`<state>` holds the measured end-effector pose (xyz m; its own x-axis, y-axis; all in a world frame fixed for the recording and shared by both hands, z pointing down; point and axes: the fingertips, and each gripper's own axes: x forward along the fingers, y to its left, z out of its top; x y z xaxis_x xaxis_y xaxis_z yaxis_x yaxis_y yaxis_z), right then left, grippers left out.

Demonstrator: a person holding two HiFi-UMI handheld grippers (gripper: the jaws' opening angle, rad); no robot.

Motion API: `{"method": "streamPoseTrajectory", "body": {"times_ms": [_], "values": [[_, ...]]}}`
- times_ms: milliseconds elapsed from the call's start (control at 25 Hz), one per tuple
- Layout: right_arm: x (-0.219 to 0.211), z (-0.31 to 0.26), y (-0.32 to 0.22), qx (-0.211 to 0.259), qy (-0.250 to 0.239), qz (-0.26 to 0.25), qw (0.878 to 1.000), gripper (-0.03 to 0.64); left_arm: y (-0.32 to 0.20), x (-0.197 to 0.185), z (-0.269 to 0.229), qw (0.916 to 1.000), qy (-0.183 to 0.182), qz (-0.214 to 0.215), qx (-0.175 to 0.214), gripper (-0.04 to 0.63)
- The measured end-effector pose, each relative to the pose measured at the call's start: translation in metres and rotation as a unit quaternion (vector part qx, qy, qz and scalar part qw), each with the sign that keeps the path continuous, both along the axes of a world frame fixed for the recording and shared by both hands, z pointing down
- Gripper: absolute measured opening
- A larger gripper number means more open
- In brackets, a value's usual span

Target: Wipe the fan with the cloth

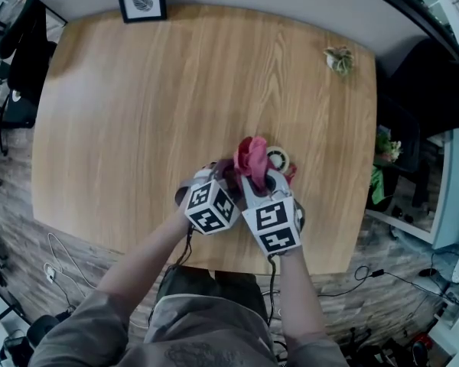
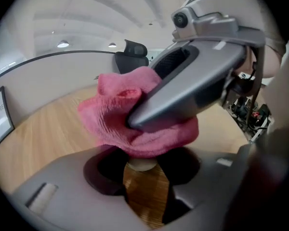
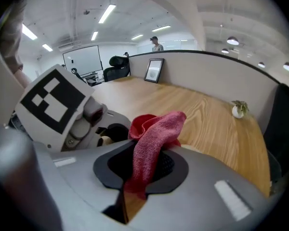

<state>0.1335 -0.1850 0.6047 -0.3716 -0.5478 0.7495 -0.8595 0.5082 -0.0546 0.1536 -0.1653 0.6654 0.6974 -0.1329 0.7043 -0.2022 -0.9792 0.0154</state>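
While the right hand-held gripper (image 3: 142, 166) has its jaws closed on the pink cloth (image 3: 156, 129), with a loose fold standing up above them, the wiping looks to be only at its start, low at the near middle of the wooden tabletop (image 1: 176, 90). The left hand-held gripper (image 2: 142, 174) has its jaws at a narrow gap on a cream part, which I judge to belong to the small cream fan (image 1: 278, 159) that sits just right of the cloth. To wipe well, the left one should hold the fan steady while the right one drags the free fold over the round face with light pressure, so that the cloth does the rubbing and not the hard jaw. Too much force could twist the fan out of the grip or push it toward the near edge. Only the head view shows the fan's round head and how closely the two grippers crowd together. Only the left gripper view shows the right gripper's jaw pressed into the cloth directly above the cream part. Only the right gripper view shows the cloth's tail hanging down between the jaws, and a person (image 3: 156, 44) standing far off beyond the partition.
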Motion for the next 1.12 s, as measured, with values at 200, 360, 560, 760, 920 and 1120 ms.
{"method": "streamPoseTrajectory", "body": {"times_ms": [200,360,560,760,920,1120], "values": [[0.056,-0.001,-0.027,0.028,0.04,0.087,0.995,0.058,0.0,-0.001,-0.001,1.0,-0.001,0.002,0.001,0.192],[0.099,-0.004,-0.028,0.027,0.037,0.162,0.986,0.058,0.0,0.0,0.0,1.0,-0.001,0.003,0.0,0.192],[0.101,-0.002,-0.008,0.04,0.115,0.148,0.981,0.058,0.0,0.0,0.002,1.0,-0.004,0.006,-0.004,0.192],[0.059,0.001,0.016,0.012,0.085,0.094,0.992,0.058,0.0,-0.001,0.001,0.9998,-0.006,0.008,-0.018,0.193],[0.011,0.009,0.021,-0.036,0.003,0.033,0.999,0.058,0.0,-0.002,0.002,0.9997,-0.007,0.008,-0.02,0.192],[-0.002,0.008,0.006,-0.045,-0.045,0.027,0.998,0.058,0.0,-0.002,0.001,0.9997,-0.007,0.009,-0.023,0.192]]}}
